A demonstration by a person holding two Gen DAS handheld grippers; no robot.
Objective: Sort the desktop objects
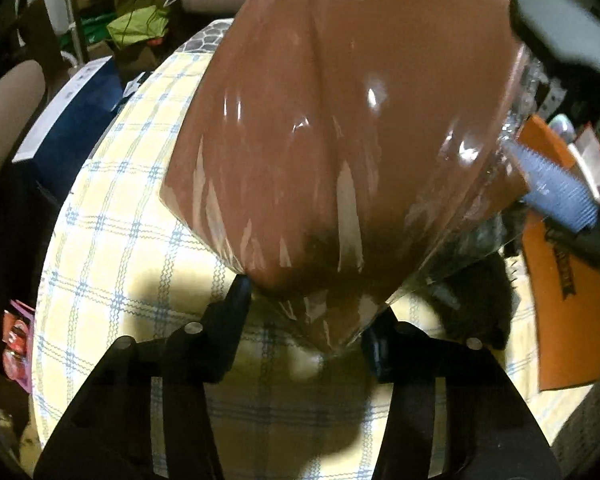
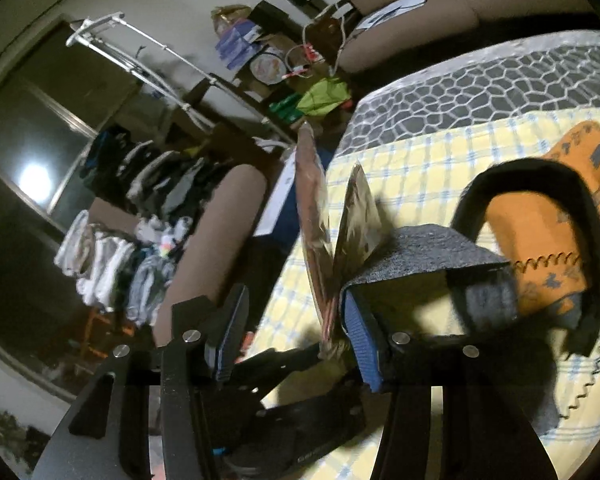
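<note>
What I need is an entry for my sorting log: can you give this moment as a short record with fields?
surface: yellow checked cloth
left claw: shut on the lower corner of the brown packet
packet: glossy clear wrap, held up off the cloth
right claw: open, packet edge between its fingers
nearby: grey felt piece, orange cloth

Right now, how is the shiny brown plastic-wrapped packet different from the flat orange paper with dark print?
The shiny brown plastic-wrapped packet is glossy with glints; the flat orange paper looks dull. The packet is plain brown; the paper carries dark print. The packet stands lifted in the left gripper; the paper lies on the yellow checked cloth. Both are thin.
</note>
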